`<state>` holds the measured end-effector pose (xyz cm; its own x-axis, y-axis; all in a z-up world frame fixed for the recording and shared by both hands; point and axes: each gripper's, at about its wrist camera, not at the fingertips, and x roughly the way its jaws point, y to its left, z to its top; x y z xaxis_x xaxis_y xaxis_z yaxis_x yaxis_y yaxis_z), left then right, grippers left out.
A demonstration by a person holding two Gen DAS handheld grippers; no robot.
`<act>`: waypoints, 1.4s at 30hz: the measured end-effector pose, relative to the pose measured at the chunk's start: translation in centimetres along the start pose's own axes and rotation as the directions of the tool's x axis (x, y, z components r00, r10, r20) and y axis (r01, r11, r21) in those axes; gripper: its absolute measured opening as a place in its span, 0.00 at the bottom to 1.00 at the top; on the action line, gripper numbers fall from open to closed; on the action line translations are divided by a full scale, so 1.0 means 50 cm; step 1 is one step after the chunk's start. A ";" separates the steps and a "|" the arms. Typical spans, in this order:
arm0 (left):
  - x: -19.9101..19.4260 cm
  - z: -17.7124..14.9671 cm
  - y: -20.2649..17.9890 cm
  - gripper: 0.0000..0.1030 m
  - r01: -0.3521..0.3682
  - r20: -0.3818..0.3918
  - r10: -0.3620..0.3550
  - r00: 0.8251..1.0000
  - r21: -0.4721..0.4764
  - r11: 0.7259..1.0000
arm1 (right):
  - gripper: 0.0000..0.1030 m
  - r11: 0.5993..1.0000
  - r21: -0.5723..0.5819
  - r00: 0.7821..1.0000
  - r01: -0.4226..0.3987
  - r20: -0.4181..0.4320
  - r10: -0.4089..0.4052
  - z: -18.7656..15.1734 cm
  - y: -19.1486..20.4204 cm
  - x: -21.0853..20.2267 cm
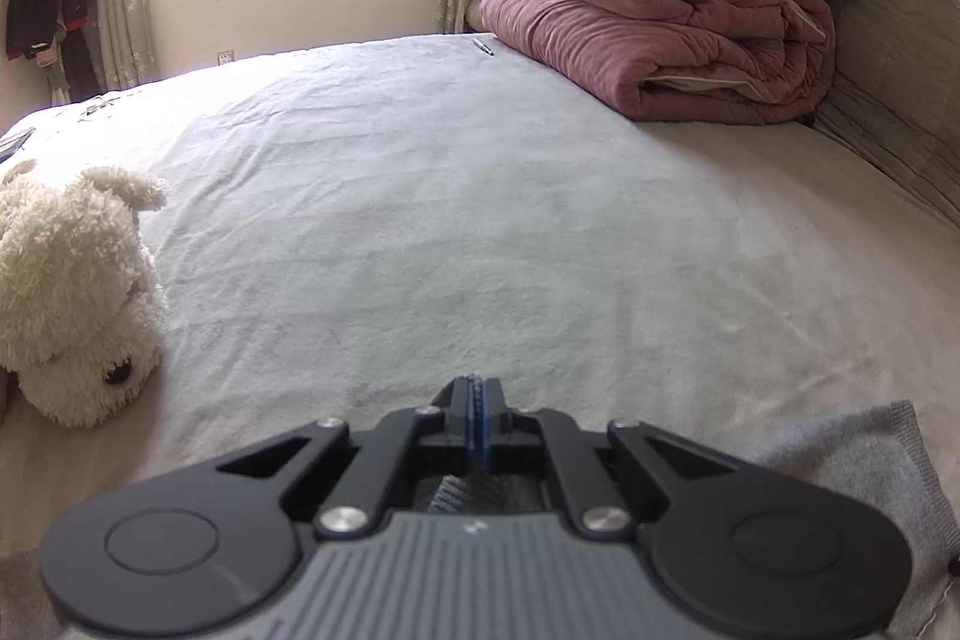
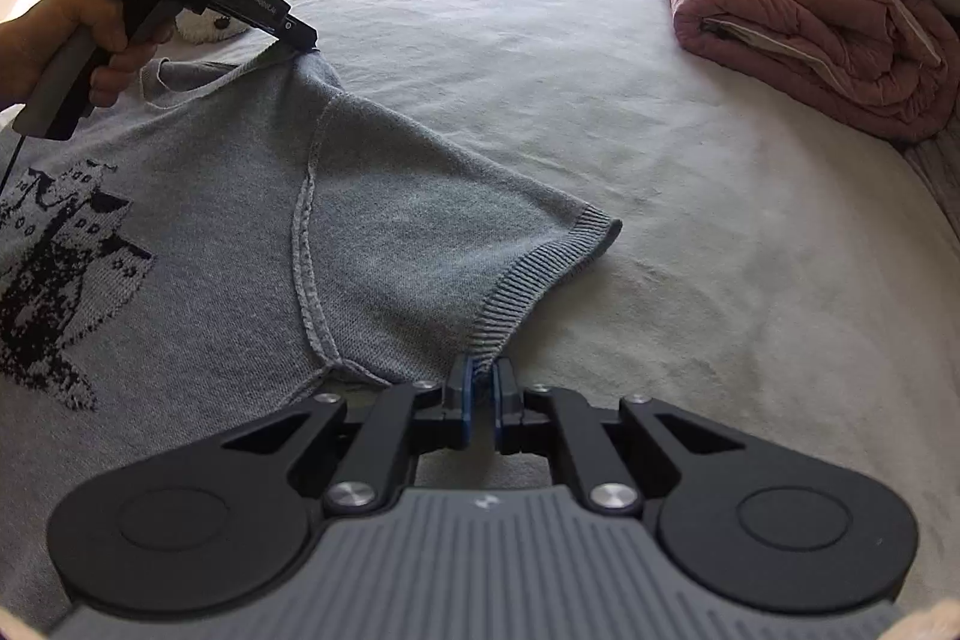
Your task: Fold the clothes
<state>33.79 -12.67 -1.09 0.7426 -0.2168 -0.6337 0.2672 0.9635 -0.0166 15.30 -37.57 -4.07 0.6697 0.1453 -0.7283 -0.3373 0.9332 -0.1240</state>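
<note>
Pinching the ribbed cuff (image 2: 540, 274) of a short sleeve, the right gripper (image 2: 481, 382) has its jaws closed on the knit at the cuff's near corner, low in its own wrist view. From that grip the sleeve (image 2: 432, 196) runs up and to the left to the shoulder seam (image 2: 309, 196), then on to the collar edge (image 2: 240, 67), where the left gripper (image 2: 303, 40), held in a person's hand (image 2: 90, 40), is clamped on the fabric beside the neckline. In the left wrist view, that gripper's pads (image 1: 477, 412) sit closed together with grey knit visible just behind and below them. The grey sweater (image 2: 198, 232), bearing a black knitted pattern (image 2: 54, 268), lies flat on the white bedsheet (image 2: 690, 172), its body spreading to the left of both grips. The line from cuff to collar is the axis that matters: with both ends of it held, the likely fold carries the sleeve leftward over the body. A white plush dog (image 1: 78, 292) lies just beyond the collar, and a rolled pink quilt (image 2: 828, 28) sits well apart at the far right.
</note>
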 end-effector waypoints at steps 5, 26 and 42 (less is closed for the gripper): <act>0.029 -0.014 0.004 0.04 -0.034 -0.020 0.034 0.999 0.000 0.999 | 0.03 0.996 0.000 0.996 0.092 -0.011 -0.092 -0.010 -0.016 -0.013; 0.081 -0.046 0.093 0.40 0.164 -0.037 -0.168 0.985 -0.090 0.982 | 0.50 0.914 0.397 0.965 0.082 0.198 -0.173 0.042 -0.080 0.132; 0.053 -0.077 0.058 0.04 0.055 0.167 -0.041 0.985 -0.080 0.995 | 0.04 0.924 0.304 0.925 0.231 0.225 -0.305 0.050 -0.054 0.124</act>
<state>34.17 -9.85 -5.77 0.8232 -0.2788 -0.4946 0.2571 0.9597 -0.1132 22.00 -38.35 -6.56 0.8717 -0.0761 -0.4841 0.0438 0.9960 -0.0777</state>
